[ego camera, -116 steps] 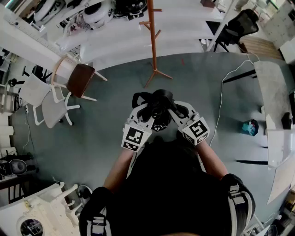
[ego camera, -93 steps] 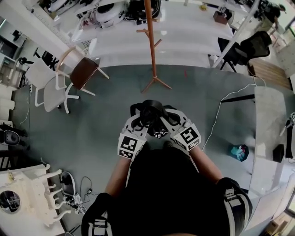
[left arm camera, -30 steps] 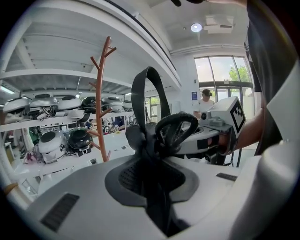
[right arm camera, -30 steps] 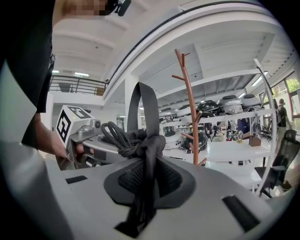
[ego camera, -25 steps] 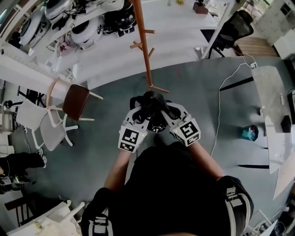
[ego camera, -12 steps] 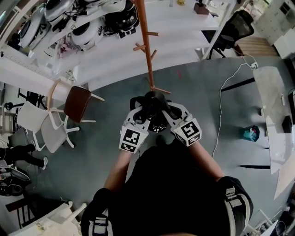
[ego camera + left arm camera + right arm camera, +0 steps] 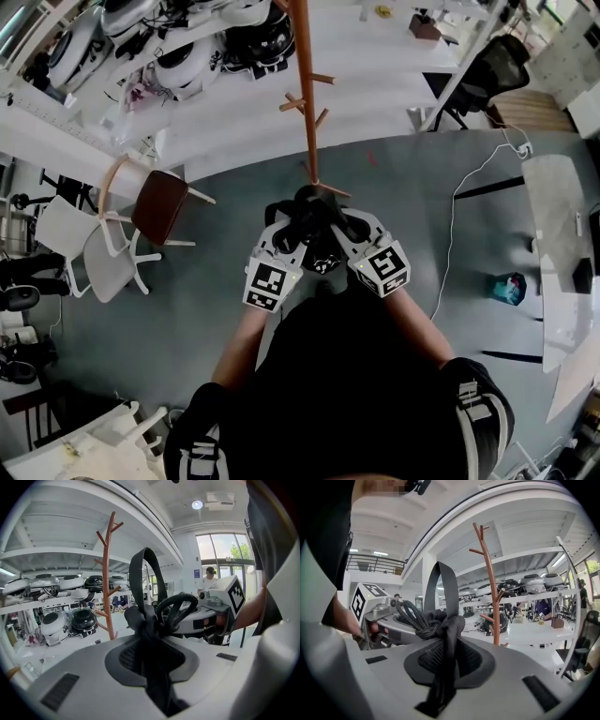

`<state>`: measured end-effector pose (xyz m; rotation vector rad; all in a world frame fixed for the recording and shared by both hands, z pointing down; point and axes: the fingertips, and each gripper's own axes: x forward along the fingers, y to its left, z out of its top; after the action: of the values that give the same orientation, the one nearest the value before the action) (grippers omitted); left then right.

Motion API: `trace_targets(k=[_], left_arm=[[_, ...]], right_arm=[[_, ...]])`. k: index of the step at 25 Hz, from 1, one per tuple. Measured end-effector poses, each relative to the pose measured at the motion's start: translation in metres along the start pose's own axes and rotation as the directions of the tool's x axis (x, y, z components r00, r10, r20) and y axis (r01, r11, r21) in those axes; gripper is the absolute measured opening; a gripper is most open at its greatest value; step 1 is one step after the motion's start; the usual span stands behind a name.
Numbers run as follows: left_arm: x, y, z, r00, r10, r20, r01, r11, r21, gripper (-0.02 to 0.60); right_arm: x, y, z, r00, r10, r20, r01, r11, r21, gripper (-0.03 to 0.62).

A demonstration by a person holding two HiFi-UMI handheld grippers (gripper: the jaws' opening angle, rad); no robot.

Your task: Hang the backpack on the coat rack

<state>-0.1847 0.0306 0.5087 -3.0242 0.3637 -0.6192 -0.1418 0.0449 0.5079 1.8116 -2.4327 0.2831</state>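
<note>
The left gripper point(image 7: 151, 666) and the right gripper point(image 7: 446, 666) are each pinching a strap point(image 7: 146, 576) of the black fabric backpack point(image 7: 314, 210), near the tall brown wooden coat rack point(image 7: 306, 105).

Head view stares steeply down from up high. Both gripper views sit tight behind their jaws, facing the far coat rack point(image 7: 306, 94), which all three share.
</note>
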Motion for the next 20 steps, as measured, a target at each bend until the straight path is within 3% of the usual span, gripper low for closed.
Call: trace_targets(k=[20], left_arm=[[0.045,0.030,0.020,0.999,0.051,0.010,-0.051,0.999,-0.015,0.071]], right_arm=[[0.028,-0.054,0.014,0.999,0.050,-0.003,-0.050,0.999,-0.010,0.061]])
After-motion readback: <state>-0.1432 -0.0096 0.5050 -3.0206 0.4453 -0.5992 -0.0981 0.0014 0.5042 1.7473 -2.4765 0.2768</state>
